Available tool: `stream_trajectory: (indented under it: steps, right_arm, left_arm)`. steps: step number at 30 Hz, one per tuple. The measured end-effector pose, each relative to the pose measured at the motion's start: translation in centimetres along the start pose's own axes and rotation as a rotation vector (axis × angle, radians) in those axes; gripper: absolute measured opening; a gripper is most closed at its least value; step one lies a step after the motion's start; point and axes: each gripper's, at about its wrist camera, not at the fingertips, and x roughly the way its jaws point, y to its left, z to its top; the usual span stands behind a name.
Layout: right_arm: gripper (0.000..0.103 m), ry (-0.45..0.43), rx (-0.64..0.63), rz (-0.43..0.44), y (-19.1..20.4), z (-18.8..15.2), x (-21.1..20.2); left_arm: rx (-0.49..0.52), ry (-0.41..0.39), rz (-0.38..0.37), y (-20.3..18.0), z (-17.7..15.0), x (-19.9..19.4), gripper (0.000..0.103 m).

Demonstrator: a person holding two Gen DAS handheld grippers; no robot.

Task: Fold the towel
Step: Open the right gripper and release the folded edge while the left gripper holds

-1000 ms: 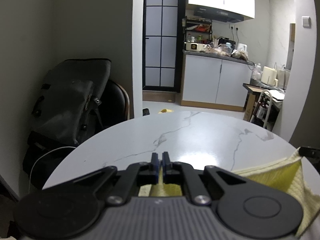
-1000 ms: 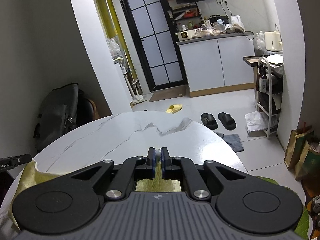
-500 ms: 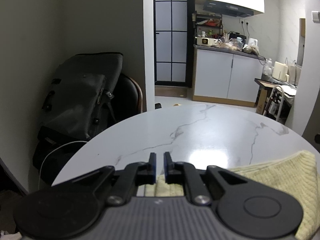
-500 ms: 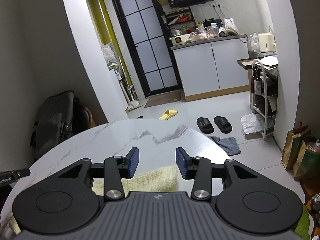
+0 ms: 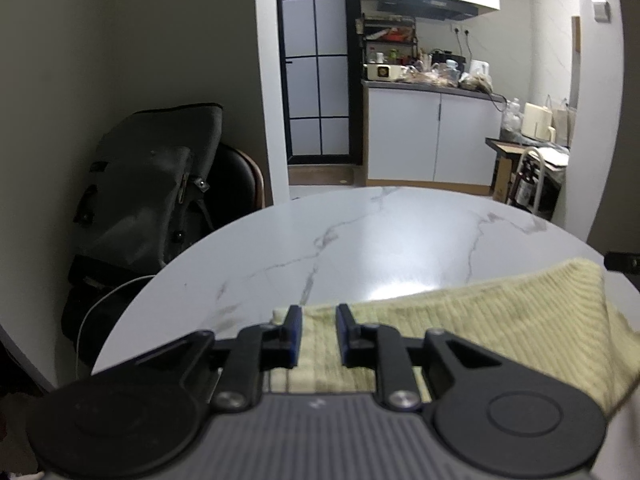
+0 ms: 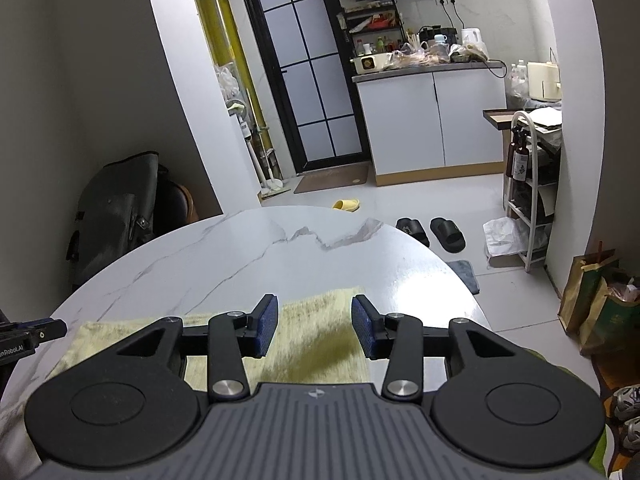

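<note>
While both hover low over the towel [image 5: 460, 320] lying on the counter [image 5: 380, 240], the left gripper [image 5: 319, 334] and right gripper [image 6: 314, 330] stand spread; only the right view shows slippers [image 6: 430, 230] at 1 o'clock.

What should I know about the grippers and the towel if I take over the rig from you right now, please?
Left gripper: jaws open, holding nothing, just over the towel's left corner.
Right gripper: jaws open wider, empty, above the towel's right end.
Towel: yellow, lying on the round marble table near the front edge, released by both grippers. Its right end looks slightly raised in the left view.
Done: one fold appears laid down, though the layers are hard to make out from here.
Left: check that the edges line up, then regrasp for any further fold and smooth it flat.
</note>
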Motion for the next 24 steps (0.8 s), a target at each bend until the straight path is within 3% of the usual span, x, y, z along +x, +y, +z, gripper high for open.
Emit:
stream_trajectory:
  steps: [22,24]
  right_arm:
    - [0.045,0.008,-0.052,0.007,2.9,-1.7,-5.6]
    - [0.045,0.0,-0.054,0.007,3.2,-1.9,-6.4]
  left_arm:
    - [0.068,0.066,-0.057,-0.6,-5.3,-5.2,0.02]
    - [0.063,0.084,-0.066,-0.5,-6.0,-5.3,0.015]
